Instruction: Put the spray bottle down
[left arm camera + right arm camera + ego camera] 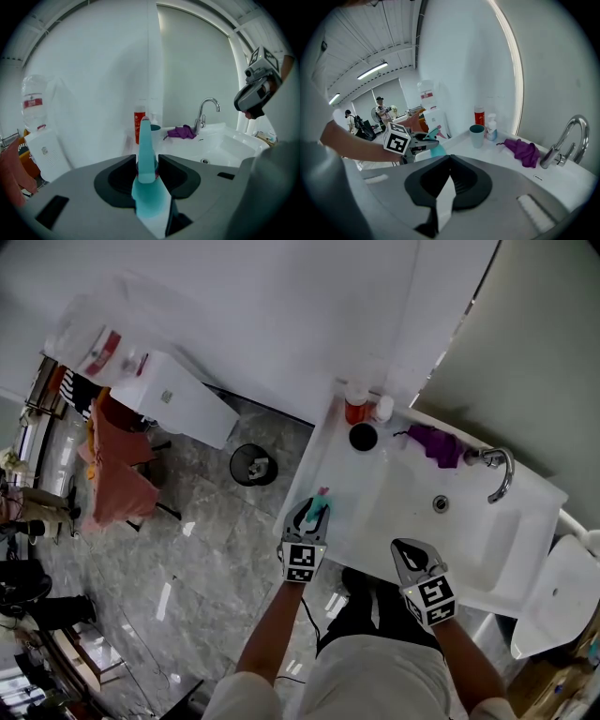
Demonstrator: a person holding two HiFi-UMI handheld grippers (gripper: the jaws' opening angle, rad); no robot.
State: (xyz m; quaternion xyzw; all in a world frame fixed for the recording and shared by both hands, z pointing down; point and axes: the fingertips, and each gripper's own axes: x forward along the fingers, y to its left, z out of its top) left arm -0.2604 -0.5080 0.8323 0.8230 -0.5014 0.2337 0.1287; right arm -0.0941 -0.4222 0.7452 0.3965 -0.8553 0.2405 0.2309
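A teal spray bottle [320, 509] with a pink-tipped nozzle is clamped at its neck in my left gripper [313, 512], just over the left front part of the white sink counter [330, 470]. In the left gripper view the bottle's trigger head [146, 154] stands up between the jaws, pressed from both sides. My right gripper [409, 550] hovers over the counter's front edge, shut with nothing in it; its tips [449, 157] meet. The right gripper view shows the left gripper [421, 140] and the bottle [434, 142] at the left.
At the counter's back stand a red bottle [355, 409], a white pump bottle [383, 408] and a dark cup [363, 437]. A purple cloth [433, 443] lies by the faucet [501, 470]. A trash bin [253, 465] sits on the floor, a toilet [561, 589] to the right.
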